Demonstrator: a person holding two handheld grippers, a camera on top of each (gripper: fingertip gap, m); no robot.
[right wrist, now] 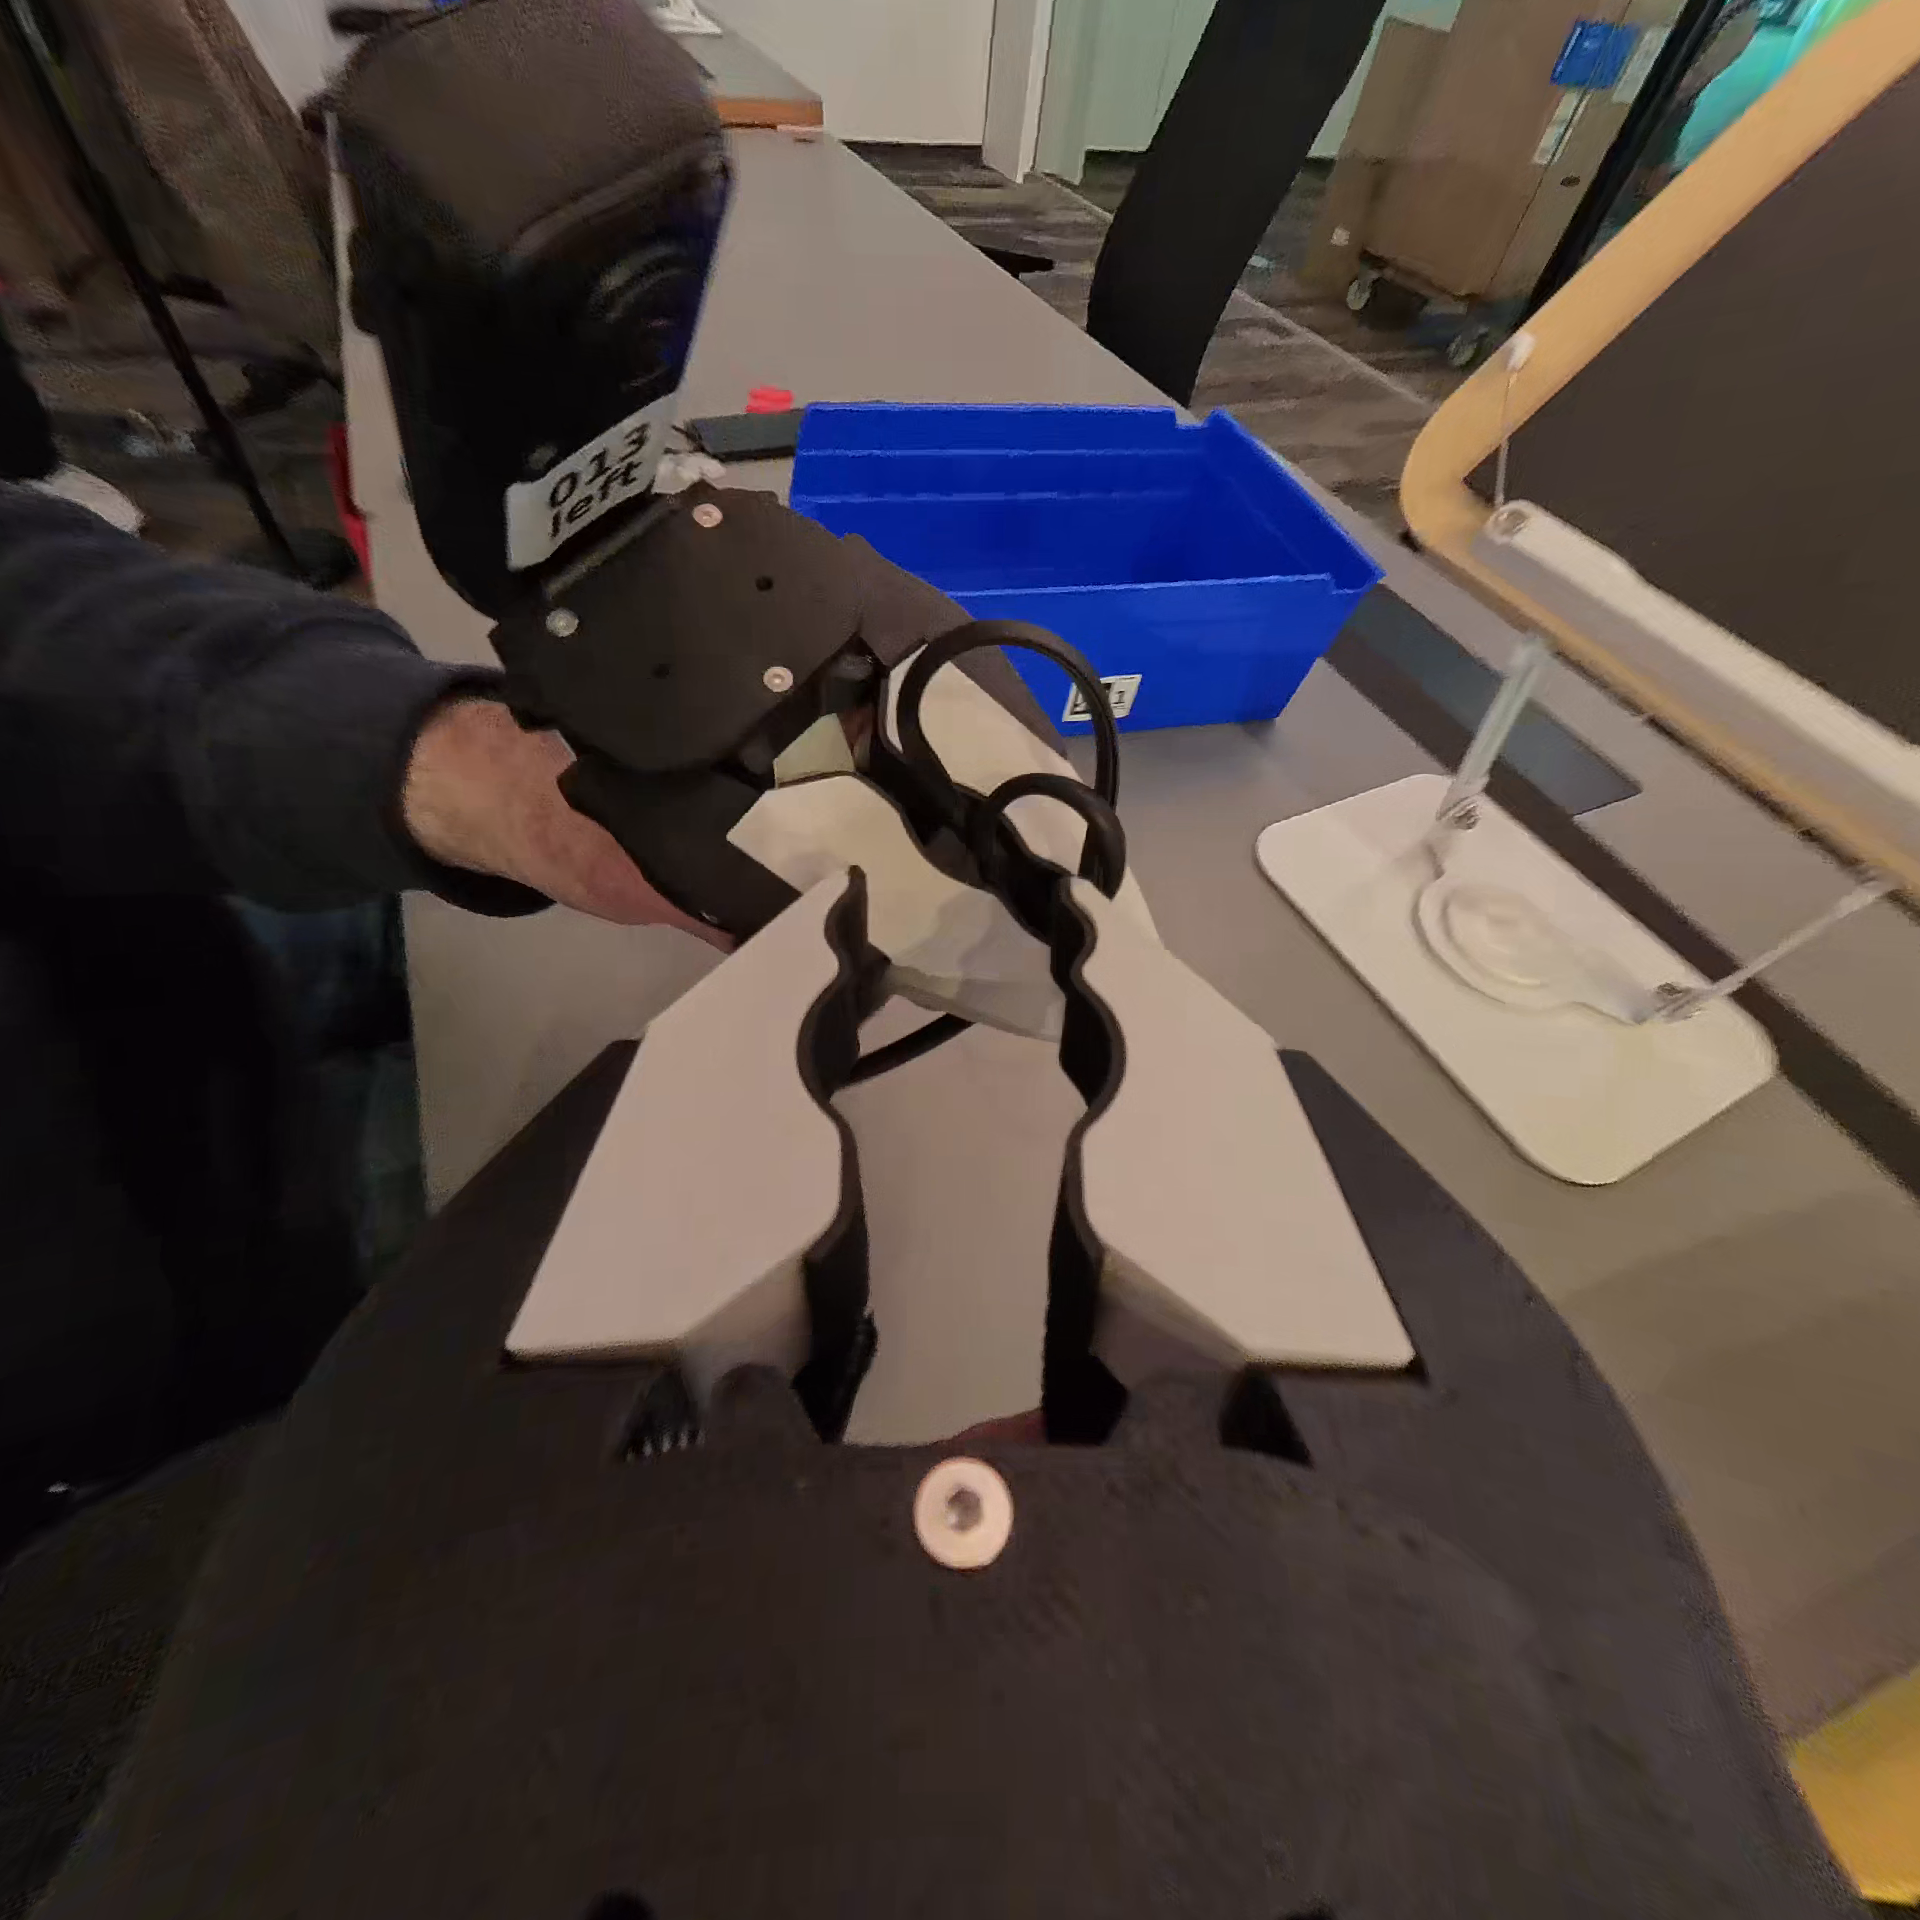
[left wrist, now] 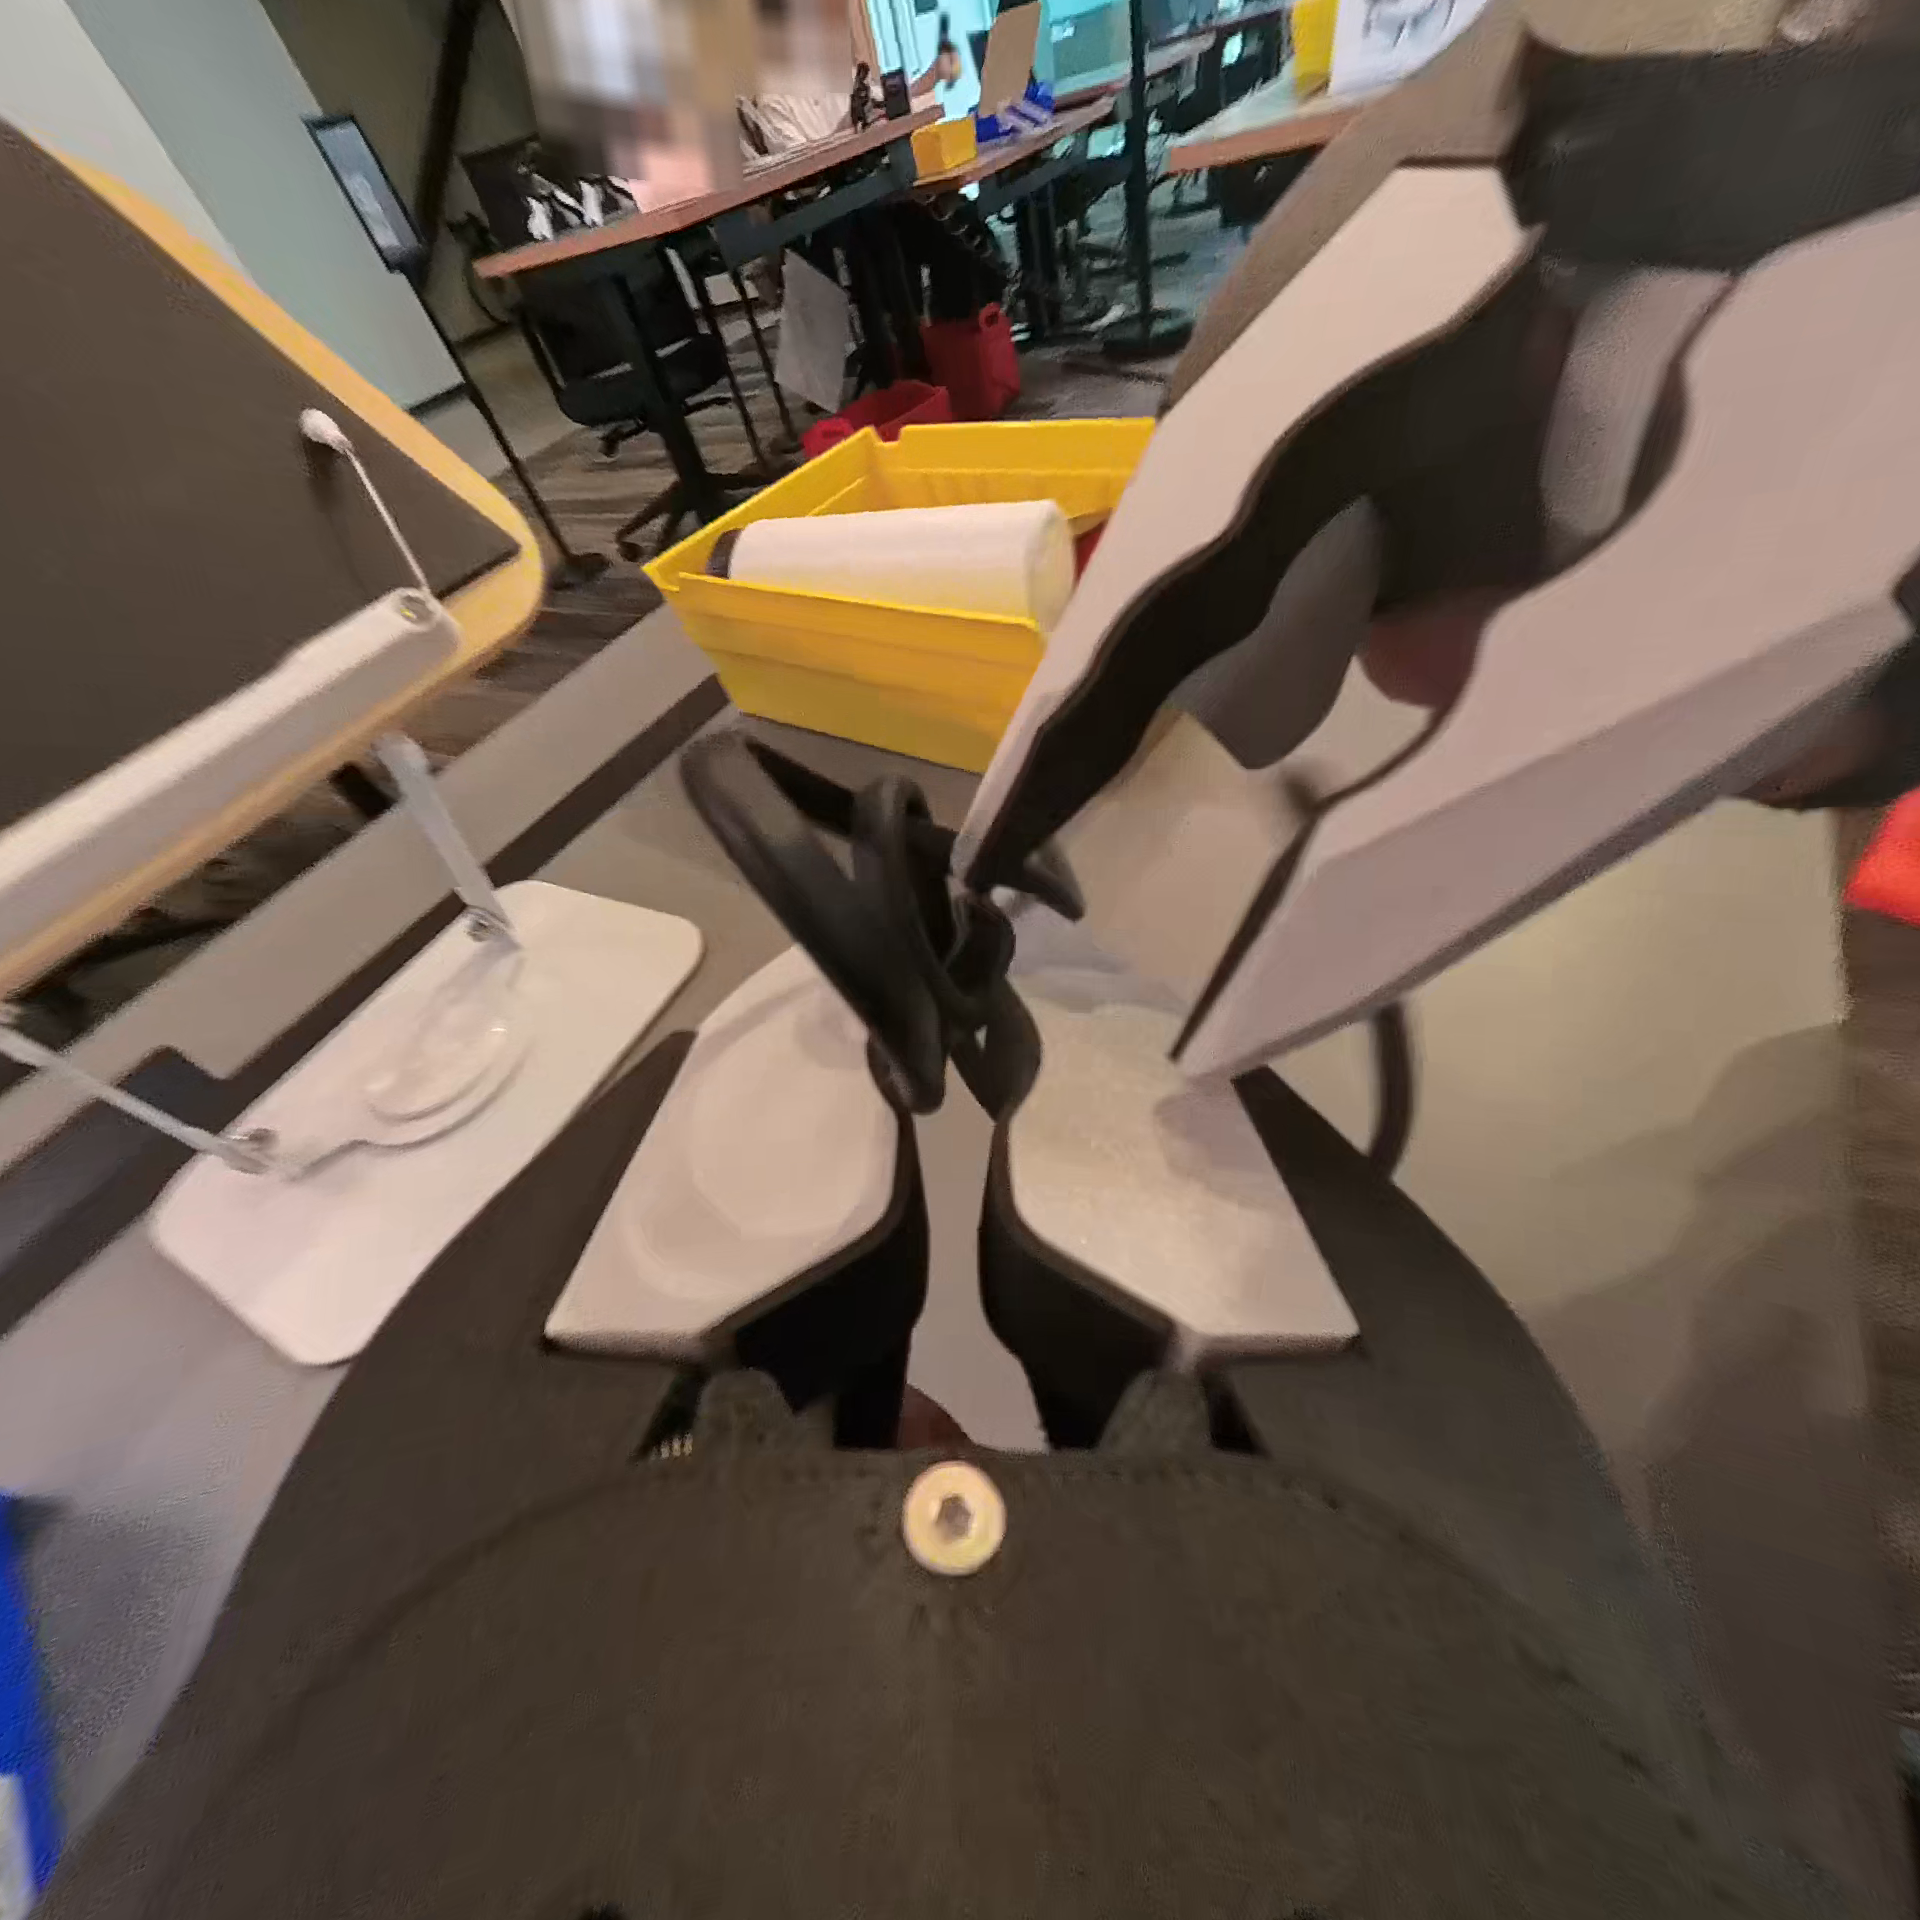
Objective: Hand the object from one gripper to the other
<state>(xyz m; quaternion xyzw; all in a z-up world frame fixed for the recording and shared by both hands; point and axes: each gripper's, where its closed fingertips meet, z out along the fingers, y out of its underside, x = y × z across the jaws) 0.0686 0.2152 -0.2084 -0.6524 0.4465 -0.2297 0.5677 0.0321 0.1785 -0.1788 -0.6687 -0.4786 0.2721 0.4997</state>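
Note:
Black scissors (left wrist: 894,935) are held in my left gripper (left wrist: 956,1103), which is shut on them near the handles. The handle loops stick out past its white fingertips. My right gripper (left wrist: 1081,966) comes in from the upper right, open, with one fingertip against the scissors and the other beyond them. In the right wrist view my right gripper (right wrist: 966,891) is open, and its tips straddle the scissors (right wrist: 1003,727) and the white fingers of the left gripper (right wrist: 997,935). A hand (right wrist: 520,810) holds the left gripper.
A yellow bin (left wrist: 883,665) with a white roll (left wrist: 904,561) stands on the grey table ahead. A blue bin (right wrist: 1091,551) stands behind the left gripper. A white stand base (right wrist: 1507,977) (left wrist: 416,1122) carries a tilted dark board (left wrist: 156,520). There is about 5 cm between the tips of the two grippers.

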